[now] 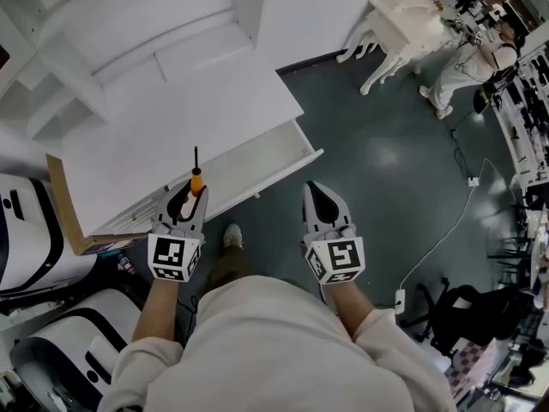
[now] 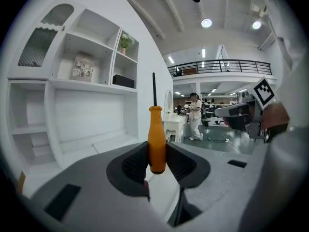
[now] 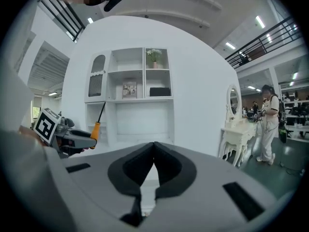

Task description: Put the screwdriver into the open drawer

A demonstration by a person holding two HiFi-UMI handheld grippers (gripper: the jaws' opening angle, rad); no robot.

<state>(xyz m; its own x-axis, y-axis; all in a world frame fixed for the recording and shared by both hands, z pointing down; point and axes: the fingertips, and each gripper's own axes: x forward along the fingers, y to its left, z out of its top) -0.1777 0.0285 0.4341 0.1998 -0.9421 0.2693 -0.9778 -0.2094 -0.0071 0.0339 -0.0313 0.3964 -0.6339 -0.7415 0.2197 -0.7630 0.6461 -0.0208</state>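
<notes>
1. Gripping the screwdriver (image 2: 156, 139) by the lower part of its orange handle, the left claw (image 2: 157, 162) has both dark pads pressed on it. The handle stands upright between them, and the thin black shaft points up.
2. Seen from the head view, the screwdriver is held out in front of the person's body. Its shaft crosses the front panel of the open drawer (image 1: 283, 163) near the left part of the drawer. It is in the claw and is not lying in the drawer.
3. The open drawer stands out from the front of a white bench (image 1: 171, 110), and its inside is white.
4. The right claw (image 3: 154, 153) is closed; its pads meet and nothing is between them. It is level with the left claw and well apart from it, above the dark floor (image 1: 386, 170), near the right end of the drawer.
5. A white shelf unit (image 3: 130, 88) rises behind the bench. Its upper compartments hold a small plant, a picture and a dark box.
6. Farther away, a person (image 1: 467, 58) in light clothes stands beside a white dressing table (image 1: 399, 24).
</notes>
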